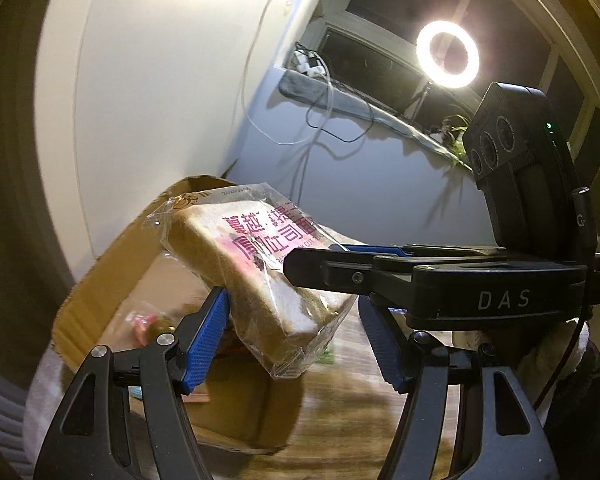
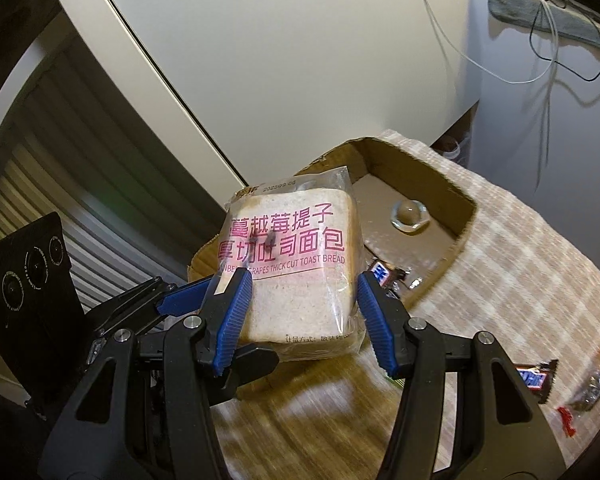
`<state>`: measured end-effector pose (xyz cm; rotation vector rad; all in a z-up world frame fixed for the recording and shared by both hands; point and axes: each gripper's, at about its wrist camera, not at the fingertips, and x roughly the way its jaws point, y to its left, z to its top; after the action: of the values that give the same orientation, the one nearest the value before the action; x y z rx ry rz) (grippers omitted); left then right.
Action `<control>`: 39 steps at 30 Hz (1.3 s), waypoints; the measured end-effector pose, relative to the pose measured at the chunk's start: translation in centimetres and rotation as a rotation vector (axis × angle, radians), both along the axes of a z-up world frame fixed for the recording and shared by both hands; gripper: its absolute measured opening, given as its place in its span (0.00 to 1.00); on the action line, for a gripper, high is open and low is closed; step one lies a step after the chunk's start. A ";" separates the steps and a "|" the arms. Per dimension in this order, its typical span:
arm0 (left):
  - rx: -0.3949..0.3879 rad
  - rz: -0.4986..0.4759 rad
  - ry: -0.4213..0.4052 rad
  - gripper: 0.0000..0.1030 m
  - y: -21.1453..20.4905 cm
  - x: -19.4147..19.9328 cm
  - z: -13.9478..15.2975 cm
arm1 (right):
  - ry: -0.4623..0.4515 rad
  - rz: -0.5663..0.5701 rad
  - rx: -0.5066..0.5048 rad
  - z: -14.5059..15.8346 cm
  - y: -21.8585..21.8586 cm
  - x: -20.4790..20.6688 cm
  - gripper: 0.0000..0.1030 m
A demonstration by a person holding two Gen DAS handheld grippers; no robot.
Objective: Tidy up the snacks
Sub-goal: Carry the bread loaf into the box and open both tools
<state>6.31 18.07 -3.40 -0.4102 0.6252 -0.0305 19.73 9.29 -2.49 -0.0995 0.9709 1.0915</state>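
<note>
— Right wrist view first. See the bread packet [image 2: 292, 240]?
— Yes. Clear bag, pink words, one thick slice of toast inside. Up in the air, tilted, just over the near edge of the cardboard box [image 2: 420, 184].
— Held by what?
— By the right gripper [image 2: 302, 280]. About half open, with its blue pads [image 2: 232, 320] pressed on both sides of the bag, low down.
— And the left gripper [image 1: 292, 300]?
— Best seen in the left wrist view. Open wider, with the same packet between its pads. One pad tight against the crust, the other touching the bag's corner. Looks like a hold too.
— So two grippers on one packet?
— Yes, crossing each other, one from each side.
— Anything in the box?
— A round sweet [image 2: 410, 214] in a clear wrapper on the box floor. Also a Snickers bar [image 2: 382, 274] just past the right pad, at the box's near edge.
— And outside the box?
— A checked cloth [image 2: 520, 260] under it. On the cloth, far right, a second Snickers bar [image 2: 534, 378] beside a red-and-clear snack [image 2: 588, 392].
— Farther off?
— A ring light [image 1: 447, 54] glowing by a dark window.
</note>
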 end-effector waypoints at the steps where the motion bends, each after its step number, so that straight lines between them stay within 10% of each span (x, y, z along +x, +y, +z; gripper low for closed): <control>1: -0.001 0.005 0.003 0.64 0.3 0.1 -0.1 | 0.000 0.003 -0.002 -0.1 0.3 0.0 0.56; 27: 0.053 0.043 0.038 0.57 1.7 1.2 -0.8 | -0.016 -0.016 -0.058 -0.9 2.8 1.2 0.58; 39: 0.063 0.061 0.044 0.57 2.0 0.6 -0.7 | -0.057 -0.082 -0.090 -0.6 1.4 1.7 0.73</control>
<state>6.92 20.03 -4.09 -0.3694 0.6549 0.0569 21.46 10.67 -3.11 -0.1623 0.9648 0.9649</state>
